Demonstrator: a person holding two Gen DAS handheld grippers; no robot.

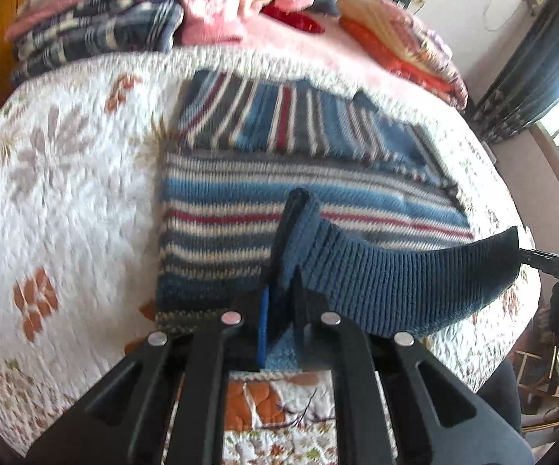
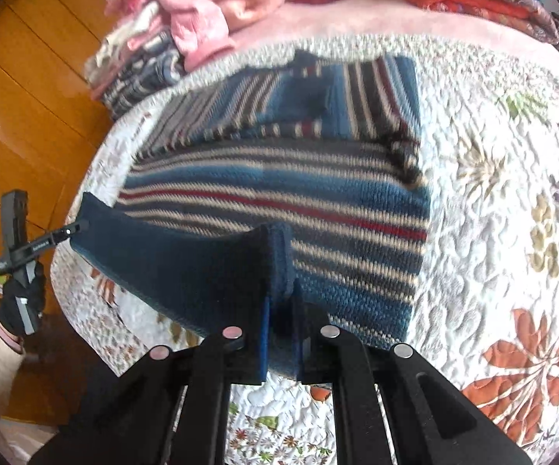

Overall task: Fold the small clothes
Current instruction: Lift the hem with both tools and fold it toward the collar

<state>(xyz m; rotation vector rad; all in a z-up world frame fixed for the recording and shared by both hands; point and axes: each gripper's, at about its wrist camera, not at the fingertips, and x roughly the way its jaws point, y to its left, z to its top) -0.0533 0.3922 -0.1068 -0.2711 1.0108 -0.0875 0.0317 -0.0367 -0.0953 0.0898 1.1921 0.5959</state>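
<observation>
A small striped knit sweater (image 1: 279,178) in blue, white, grey and red lies on the quilted bed cover, sleeves folded across its top. Its dark blue ribbed hem (image 1: 403,271) is lifted off the bed and stretched between both grippers. My left gripper (image 1: 283,294) is shut on the hem's left corner. In the right wrist view the same sweater (image 2: 298,178) fills the middle, and my right gripper (image 2: 281,298) is shut on the hem's (image 2: 186,263) right corner. The left gripper (image 2: 68,230) shows at the far left, held by a gloved hand (image 2: 19,306).
The floral white quilt (image 1: 66,193) covers the bed. A stack of folded plaid and pink clothes (image 1: 97,27) sits at the back left, with orange and patterned blankets (image 1: 403,42) at the back right. A wooden wardrobe (image 2: 19,97) stands beside the bed.
</observation>
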